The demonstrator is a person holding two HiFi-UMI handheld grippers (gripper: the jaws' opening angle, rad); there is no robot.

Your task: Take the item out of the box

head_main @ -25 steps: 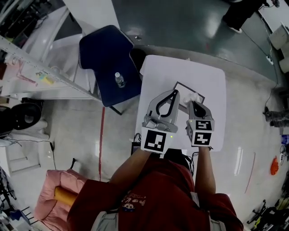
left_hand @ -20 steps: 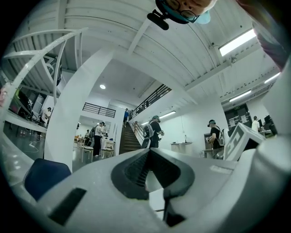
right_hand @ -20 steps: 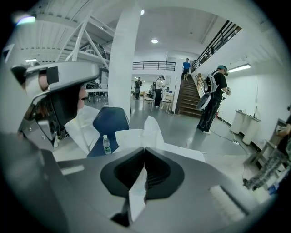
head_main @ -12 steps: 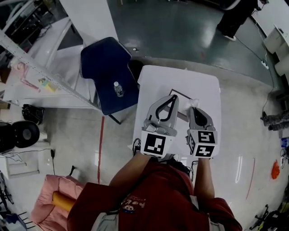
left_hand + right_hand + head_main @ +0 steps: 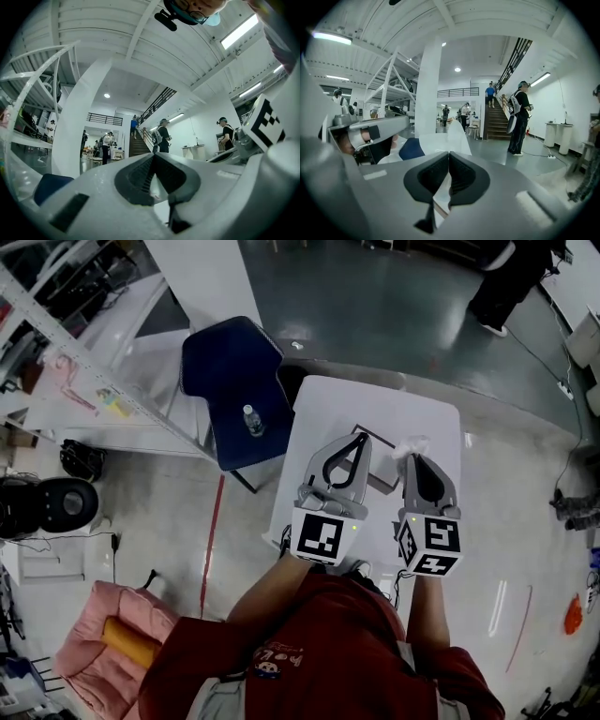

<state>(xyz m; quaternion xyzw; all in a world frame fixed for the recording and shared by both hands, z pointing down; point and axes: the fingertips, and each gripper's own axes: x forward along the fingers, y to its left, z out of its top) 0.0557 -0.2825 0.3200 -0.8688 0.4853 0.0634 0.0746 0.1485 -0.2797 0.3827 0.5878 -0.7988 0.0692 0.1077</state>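
A flat dark-rimmed box (image 5: 381, 463) lies on the small white table (image 5: 412, 409). My right gripper (image 5: 412, 457) is shut on a thin white crumpled item (image 5: 411, 444), holding it at the box's right side. In the right gripper view the white sheet (image 5: 452, 136) sticks up from between the closed jaws of the right gripper (image 5: 448, 157). My left gripper (image 5: 359, 435) is shut, its tips over the box's left corner. Nothing shows clearly between the jaws in the left gripper view, where the left gripper (image 5: 153, 157) points out at the hall.
A blue chair (image 5: 234, 381) with a water bottle (image 5: 251, 418) on it stands left of the table. White shelving (image 5: 103, 381) runs along the left. A pink bag (image 5: 108, 652) lies on the floor at lower left. A person (image 5: 511, 277) stands far off.
My right gripper has moved a little right and toward me with the white item, away from the box's middle. The left gripper stays at the box's corner.
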